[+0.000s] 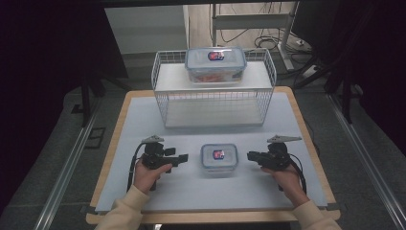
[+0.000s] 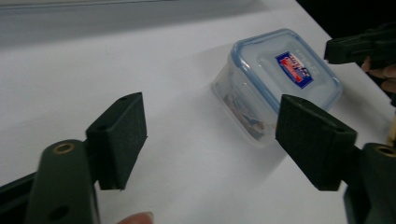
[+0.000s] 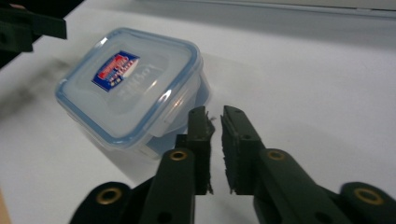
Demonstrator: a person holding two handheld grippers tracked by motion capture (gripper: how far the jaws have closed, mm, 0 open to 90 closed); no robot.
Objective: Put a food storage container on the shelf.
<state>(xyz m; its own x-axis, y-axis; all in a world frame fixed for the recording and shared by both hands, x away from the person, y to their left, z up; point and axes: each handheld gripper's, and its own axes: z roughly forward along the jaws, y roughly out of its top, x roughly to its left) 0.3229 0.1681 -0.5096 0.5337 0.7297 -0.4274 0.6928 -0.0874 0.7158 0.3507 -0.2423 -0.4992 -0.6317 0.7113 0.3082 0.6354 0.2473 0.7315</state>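
left tool [image 1: 183,157]: released, wide, empty | right tool [image 1: 251,155]: slightly parted, empty, just beside box [image 1: 219,158] | box: lidded, on surface [image 1: 191,191], between tools

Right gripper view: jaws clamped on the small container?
No. The right gripper has a narrow gap between its jaws with nothing in it, beside the small container.

Both forearms come in from the near edge. The left gripper [image 1: 183,158] points right, its fingers [image 2: 119,140] spread wide. The right gripper [image 1: 251,155] points left, its fingers [image 3: 201,140] parted by a narrow gap, gripping nothing.
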